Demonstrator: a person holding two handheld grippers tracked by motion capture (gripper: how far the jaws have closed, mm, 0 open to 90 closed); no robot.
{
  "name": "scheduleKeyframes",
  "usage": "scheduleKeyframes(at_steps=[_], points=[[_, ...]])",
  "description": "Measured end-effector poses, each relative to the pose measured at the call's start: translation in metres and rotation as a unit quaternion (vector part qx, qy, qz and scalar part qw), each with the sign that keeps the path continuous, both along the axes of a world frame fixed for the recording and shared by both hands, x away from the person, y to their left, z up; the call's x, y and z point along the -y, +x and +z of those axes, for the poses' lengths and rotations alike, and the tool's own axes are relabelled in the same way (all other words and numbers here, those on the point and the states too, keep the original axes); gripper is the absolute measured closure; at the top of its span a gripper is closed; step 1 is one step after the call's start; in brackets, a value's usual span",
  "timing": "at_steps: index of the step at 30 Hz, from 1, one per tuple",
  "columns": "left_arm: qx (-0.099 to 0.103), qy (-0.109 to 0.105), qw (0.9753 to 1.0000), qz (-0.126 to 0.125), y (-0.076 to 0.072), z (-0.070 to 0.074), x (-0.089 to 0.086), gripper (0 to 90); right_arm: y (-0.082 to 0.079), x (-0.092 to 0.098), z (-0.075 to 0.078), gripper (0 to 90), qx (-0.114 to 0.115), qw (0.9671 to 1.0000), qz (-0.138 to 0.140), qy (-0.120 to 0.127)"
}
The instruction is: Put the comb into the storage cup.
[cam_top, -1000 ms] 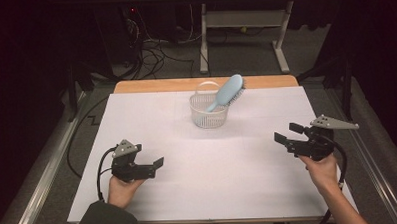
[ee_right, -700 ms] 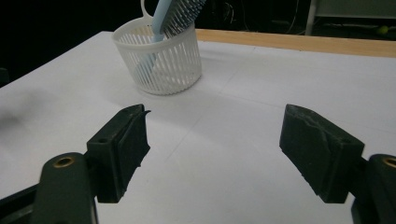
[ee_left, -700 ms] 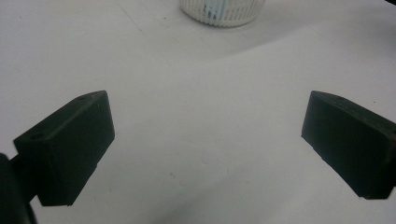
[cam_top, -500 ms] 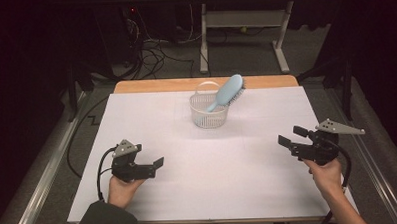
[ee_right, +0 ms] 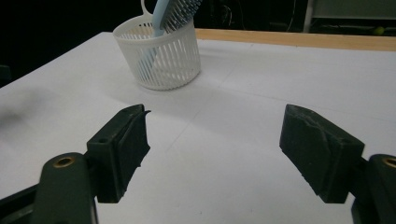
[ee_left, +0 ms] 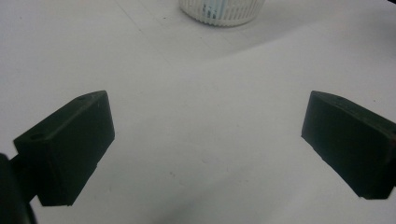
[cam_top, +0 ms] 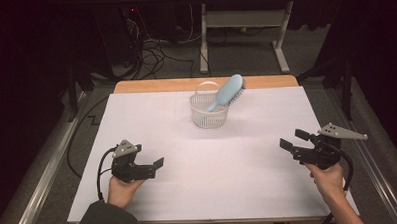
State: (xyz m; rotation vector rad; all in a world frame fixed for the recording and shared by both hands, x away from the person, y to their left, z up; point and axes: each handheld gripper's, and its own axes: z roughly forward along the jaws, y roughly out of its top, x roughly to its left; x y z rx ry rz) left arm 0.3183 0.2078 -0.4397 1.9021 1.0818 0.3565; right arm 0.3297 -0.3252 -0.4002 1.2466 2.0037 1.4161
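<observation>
A small white slatted basket [cam_top: 209,112] stands at the far middle of the white-covered table [cam_top: 248,160]. A light blue hairbrush [cam_top: 228,92] leans in it, handle down, head sticking out to the right. In the right gripper view the basket [ee_right: 161,56] and hairbrush [ee_right: 164,16] lie ahead to the left. The basket's base [ee_left: 223,10] shows at the top of the left gripper view. My left gripper [cam_top: 156,166] rests low near the front left, open and empty. My right gripper [cam_top: 292,141] hovers at the front right, open and empty.
The table's wooden far edge [cam_top: 205,83] shows beyond the white cover. Metal rails [cam_top: 36,182] run along both sides. Behind the table, cables [cam_top: 154,53] and a desk frame [cam_top: 244,35] stand on the dark floor.
My right gripper has drifted slightly toward the near right side and lower. The left gripper, basket and hairbrush have stayed put.
</observation>
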Motion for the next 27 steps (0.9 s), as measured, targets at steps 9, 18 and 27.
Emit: scheduleKeyframes(at_steps=[9, 18, 27], points=[[0.001, 0.0, 1.0, 0.0, -0.001, 0.0, 0.0, 1.6, -0.004, 0.001, -0.005, 23.6, -0.002, 1.0, 0.0, 0.0], [0.003, -0.002, 1.0, 0.0, -0.002, 0.001, 0.0, 1.6, -0.009, 0.001, -0.01, 23.4, 0.001, 1.0, -0.002, 0.0], [0.006, -0.002, 1.0, 0.0, -0.003, 0.001, -0.001, 1.6, -0.012, 0.001, -0.015, 23.0, -0.002, 1.0, -0.001, -0.004]])
